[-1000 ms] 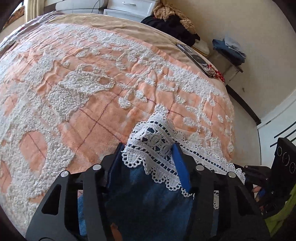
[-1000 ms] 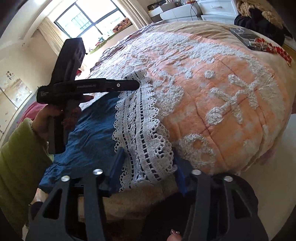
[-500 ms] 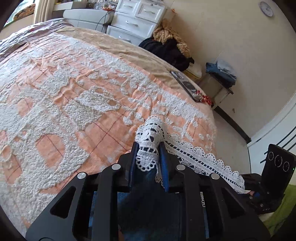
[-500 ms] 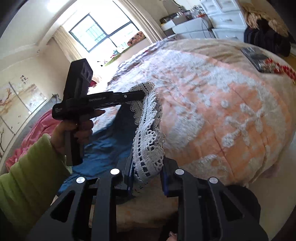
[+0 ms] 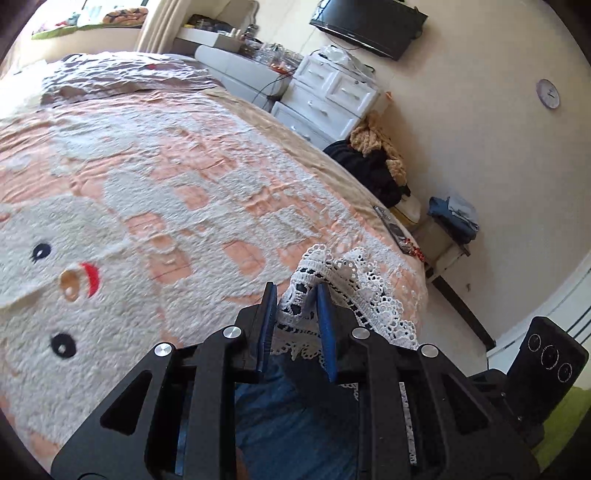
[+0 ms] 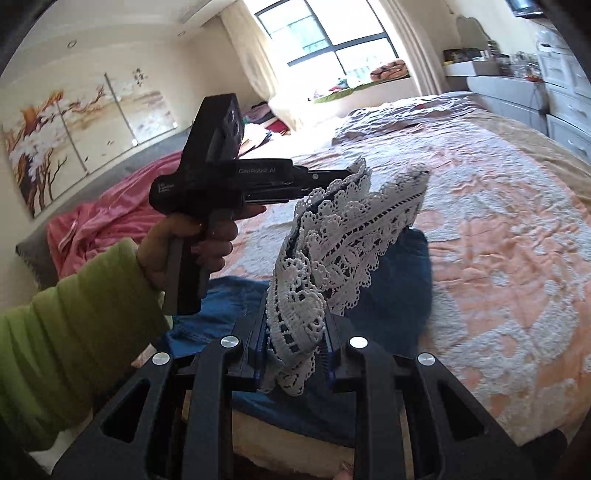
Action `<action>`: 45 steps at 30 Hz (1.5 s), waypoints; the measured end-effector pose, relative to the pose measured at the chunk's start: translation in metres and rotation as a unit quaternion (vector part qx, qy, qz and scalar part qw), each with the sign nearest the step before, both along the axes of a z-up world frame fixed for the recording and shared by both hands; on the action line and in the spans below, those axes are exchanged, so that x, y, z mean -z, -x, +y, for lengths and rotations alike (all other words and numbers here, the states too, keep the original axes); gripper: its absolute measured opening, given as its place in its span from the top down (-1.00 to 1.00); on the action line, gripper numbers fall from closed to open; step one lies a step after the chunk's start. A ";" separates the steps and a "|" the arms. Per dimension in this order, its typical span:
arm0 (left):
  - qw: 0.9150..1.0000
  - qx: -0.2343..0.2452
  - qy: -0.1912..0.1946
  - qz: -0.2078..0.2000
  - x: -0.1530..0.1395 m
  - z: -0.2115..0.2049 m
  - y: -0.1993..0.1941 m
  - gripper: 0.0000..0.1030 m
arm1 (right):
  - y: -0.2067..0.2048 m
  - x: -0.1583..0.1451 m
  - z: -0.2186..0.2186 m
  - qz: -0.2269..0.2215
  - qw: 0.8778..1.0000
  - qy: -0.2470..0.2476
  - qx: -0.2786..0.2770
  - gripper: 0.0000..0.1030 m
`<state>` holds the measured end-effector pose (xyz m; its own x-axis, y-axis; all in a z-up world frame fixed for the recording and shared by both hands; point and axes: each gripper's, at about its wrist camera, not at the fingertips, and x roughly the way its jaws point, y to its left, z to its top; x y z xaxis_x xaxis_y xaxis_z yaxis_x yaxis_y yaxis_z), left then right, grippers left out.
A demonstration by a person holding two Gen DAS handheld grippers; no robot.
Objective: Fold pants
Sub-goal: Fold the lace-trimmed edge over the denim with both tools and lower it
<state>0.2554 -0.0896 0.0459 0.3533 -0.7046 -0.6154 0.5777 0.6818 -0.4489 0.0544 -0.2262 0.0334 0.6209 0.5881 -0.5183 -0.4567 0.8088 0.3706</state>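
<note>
Between both fingers (image 6: 258, 332): pants (image 6: 314, 258).

An orange bedspread (image 5: 155, 192) with a fluffy white cartoon face covers the bed across the left of the left wrist view. A white chest of drawers (image 5: 325, 99) stands at upper centre, a television (image 5: 365, 24) above it, a wall clock (image 5: 547, 93) at upper right. A pink blanket (image 6: 107, 218) lies below a landscape painting (image 6: 74, 122) at left of the right wrist view.

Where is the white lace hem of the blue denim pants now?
The white lace hem hangs lifted over the orange bedspread, pinched by the right gripper at the bottom and the left gripper at the left.
</note>
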 end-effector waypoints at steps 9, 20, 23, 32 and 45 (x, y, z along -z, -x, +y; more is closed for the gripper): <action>0.995 -0.060 0.022 0.080 0.035 0.068 0.017 -0.23 | -0.002 0.054 0.082 0.050 0.990 0.114 -0.064 0.58; 0.981 -0.144 -0.017 0.129 0.073 0.074 0.017 -0.31 | 0.021 0.051 0.071 0.028 0.991 0.106 -0.081 -0.02; 0.984 -0.131 -0.016 0.118 0.066 0.061 0.016 -0.04 | 0.026 0.054 0.074 0.033 0.990 0.108 -0.081 -0.02; 0.980 -0.152 -0.084 0.094 0.072 0.064 0.019 0.40 | 0.032 0.053 0.098 0.011 0.981 0.126 -0.149 -0.05; 0.987 -0.127 -0.086 0.044 0.032 0.042 0.007 -0.16 | 0.025 0.034 0.036 0.006 0.991 0.108 -0.083 -0.16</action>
<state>0.2488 -0.0473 0.0141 0.4443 -0.4832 -0.7544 0.3424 0.8697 -0.3554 0.0292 -0.1899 -0.0011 0.5175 0.5563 -0.6501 -0.5863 0.7839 0.2041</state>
